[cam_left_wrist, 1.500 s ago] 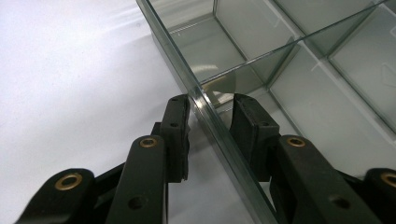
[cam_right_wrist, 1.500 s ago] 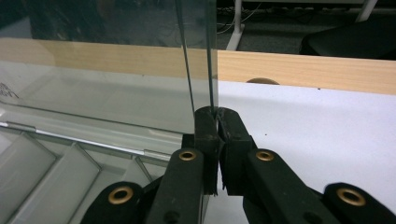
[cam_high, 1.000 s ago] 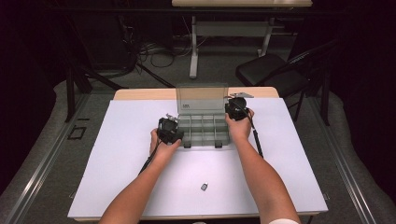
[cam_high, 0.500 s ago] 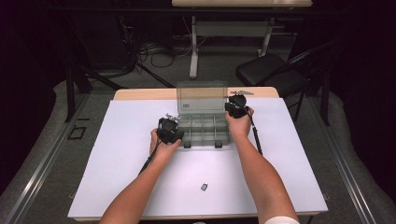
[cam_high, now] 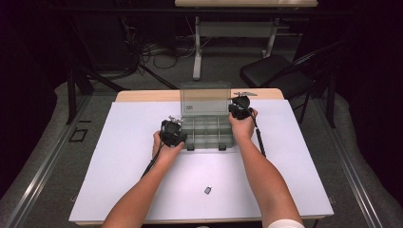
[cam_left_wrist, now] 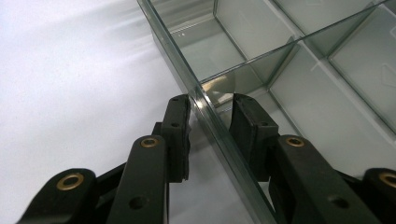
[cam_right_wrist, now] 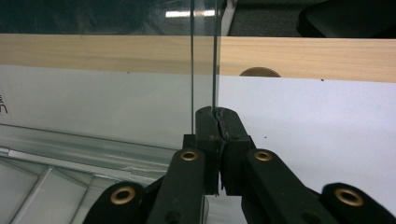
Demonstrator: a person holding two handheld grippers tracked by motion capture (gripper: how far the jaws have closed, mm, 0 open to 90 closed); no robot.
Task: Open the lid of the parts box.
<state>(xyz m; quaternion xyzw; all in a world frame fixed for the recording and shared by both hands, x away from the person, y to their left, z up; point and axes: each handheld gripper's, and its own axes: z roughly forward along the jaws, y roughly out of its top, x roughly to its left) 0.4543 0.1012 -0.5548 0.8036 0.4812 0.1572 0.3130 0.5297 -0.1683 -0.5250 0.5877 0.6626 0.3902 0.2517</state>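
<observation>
Two grippers are at work on one clear plastic box, which sits on the white sheet covering your counter, toward the far middle of it, with its lid standing upright along the far edge. Your left gripper is at the box's left wall; in the left gripper view one jaw sits outside the wall on the white sheet side and the other inside a near compartment, with the clear wall running between them. The jaws stand close to that wall, but you cannot tell from the pictures whether the pads actually press on it. Your right gripper is at the far right corner of the box, beside the raised lid; in the right gripper view its jaws are pressed together on the lid's thin right edge, pinching it. The compartments visible in both gripper views hold nothing you can make out. One small dark object lies alone on the white sheet near you, well apart from the box, between your forearms.
</observation>
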